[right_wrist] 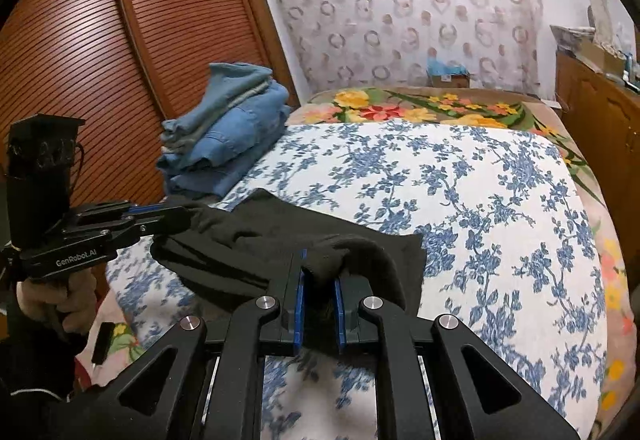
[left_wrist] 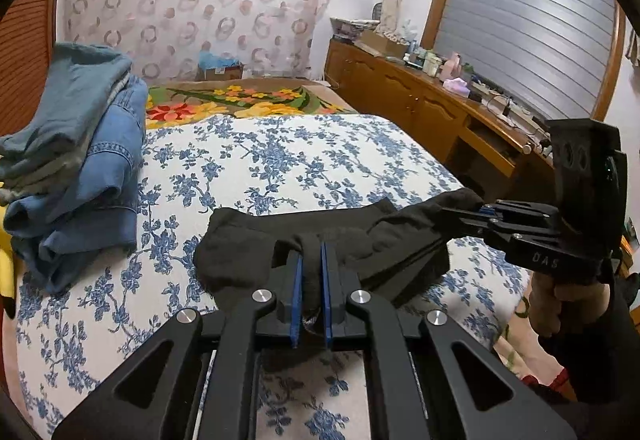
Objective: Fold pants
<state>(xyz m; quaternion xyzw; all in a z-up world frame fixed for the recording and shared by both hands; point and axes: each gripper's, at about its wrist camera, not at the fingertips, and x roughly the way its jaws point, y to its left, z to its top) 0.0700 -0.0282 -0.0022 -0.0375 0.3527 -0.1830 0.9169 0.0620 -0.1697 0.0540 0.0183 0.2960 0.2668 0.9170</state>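
Both claws are clamped on the bunched black fabric pants [left_wrist: 248, 252]: the left gripper [left_wrist: 311, 260] at six o'clock, the right gripper [left_wrist: 476, 211] at three. The pants look partly folded, carried over the blue-flowered white bedspread [left_wrist: 280, 159]; laying flat remains. A stack of folded blue denim garments [left_wrist: 80, 143] at nine o'clock looks finished.

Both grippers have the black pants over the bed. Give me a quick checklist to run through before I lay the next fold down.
1. Left gripper pinching the black pants: ok, cloth sits between the blue pads.
2. Right gripper pinching the pants: ok.
3. Landing area on the floral bedspread ahead: ok, bare.
4. Stack of folded jeans apart from the pants: ok.
5. Pants lying flat: not ok, cloth bunches between the grippers.
6. Edges aligned underneath: cannot tell.
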